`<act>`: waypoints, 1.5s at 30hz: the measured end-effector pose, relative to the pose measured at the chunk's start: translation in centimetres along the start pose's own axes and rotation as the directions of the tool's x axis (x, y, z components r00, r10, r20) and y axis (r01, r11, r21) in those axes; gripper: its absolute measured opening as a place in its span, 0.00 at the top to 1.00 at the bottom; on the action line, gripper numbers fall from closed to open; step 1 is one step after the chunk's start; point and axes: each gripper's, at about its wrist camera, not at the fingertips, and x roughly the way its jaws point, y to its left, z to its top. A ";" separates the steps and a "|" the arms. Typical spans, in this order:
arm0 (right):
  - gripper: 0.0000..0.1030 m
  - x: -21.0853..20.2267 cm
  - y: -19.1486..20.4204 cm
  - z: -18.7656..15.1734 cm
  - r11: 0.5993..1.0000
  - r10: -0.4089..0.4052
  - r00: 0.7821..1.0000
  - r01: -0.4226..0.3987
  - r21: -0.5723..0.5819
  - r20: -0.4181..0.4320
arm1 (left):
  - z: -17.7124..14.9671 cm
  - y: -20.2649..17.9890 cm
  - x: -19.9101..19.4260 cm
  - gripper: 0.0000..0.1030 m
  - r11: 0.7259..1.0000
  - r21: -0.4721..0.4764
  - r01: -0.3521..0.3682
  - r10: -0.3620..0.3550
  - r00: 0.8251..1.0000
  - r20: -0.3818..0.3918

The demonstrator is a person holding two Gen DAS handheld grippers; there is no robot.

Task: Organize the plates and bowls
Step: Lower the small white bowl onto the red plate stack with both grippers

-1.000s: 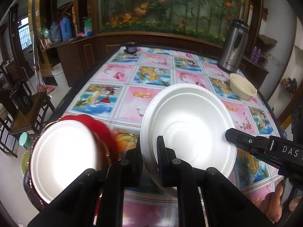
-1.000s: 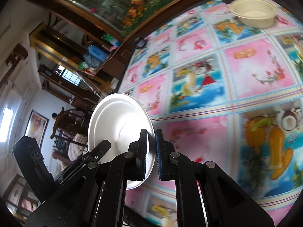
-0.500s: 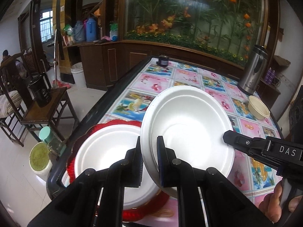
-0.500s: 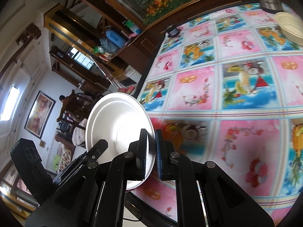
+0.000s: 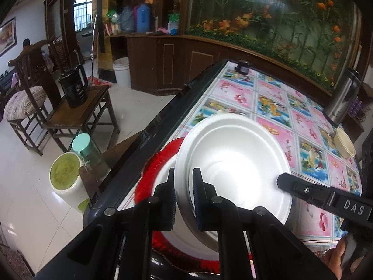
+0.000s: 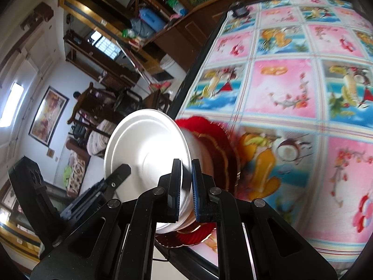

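Left tool (image 5: 184, 200) and right tool (image 6: 186, 191), each clamped on opposite rim edges of white foam bowl (image 5: 233, 163); two-sided hold for level lowering onto stacked bowl (image 5: 163, 175) in red tray (image 5: 149, 177) at worktop (image 5: 275, 107) near-left corner.

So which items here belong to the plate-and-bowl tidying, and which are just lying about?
In the job: white bowl held by both hand-held grippers, left and right; white bowl underneath; red plate; beige bowl.

Lying about: steel thermos, black jug.
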 end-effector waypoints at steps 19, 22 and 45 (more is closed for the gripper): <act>0.92 2.9 1.1 -1.1 0.990 -0.113 0.994 0.112 -0.088 0.000 | -0.5 2.1 1.1 0.88 0.998 -0.052 0.032 -0.037 0.993 -0.110; 0.92 3.1 1.3 -1.3 0.984 -0.139 0.990 0.140 -0.108 0.013 | 0.0 2.3 0.1 0.81 0.999 -0.035 -0.028 0.026 0.998 -0.058; 0.91 0.5 2.7 -1.4 0.929 -0.210 0.959 0.256 -0.269 0.189 | 0.3 3.8 -0.1 0.74 0.995 -0.094 -0.038 0.032 0.998 -0.060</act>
